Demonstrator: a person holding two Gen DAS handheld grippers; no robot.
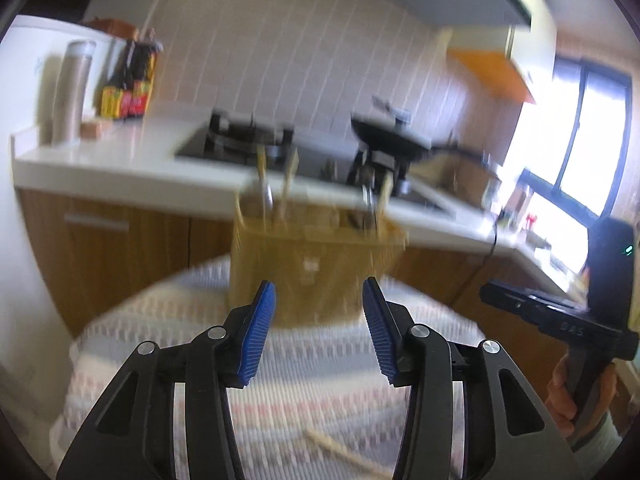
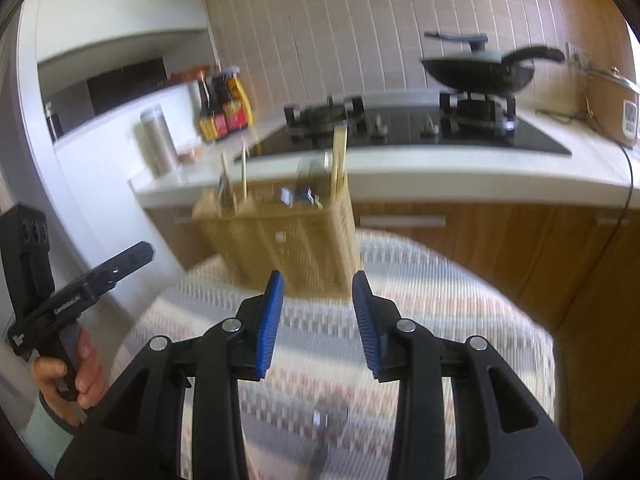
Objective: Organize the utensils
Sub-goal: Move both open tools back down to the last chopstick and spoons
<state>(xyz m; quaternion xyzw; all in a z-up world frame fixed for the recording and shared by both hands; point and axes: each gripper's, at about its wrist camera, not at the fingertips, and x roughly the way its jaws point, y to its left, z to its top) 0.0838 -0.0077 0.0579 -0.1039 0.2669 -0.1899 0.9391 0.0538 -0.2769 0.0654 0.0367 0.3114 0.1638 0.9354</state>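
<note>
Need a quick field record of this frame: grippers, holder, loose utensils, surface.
left gripper: open, empty
right gripper: open, empty
beige perforated plastic utensil holder: upright at the table's far side, ahead of both grippers
holder contents: wooden chopsticks and metal utensils standing in the compartments; blurred
loose items: pale wooden stick and a dark metal utensil on the cloth, near the grippers
surface: striped woven tablecloth

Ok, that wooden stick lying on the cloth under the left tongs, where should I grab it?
Take the wooden stick near its visible end, coming straight down with the open left tongs turned across its slant. It lies flat on the woven cloth, so only its long sides offer grip; the rest is hidden.
</note>
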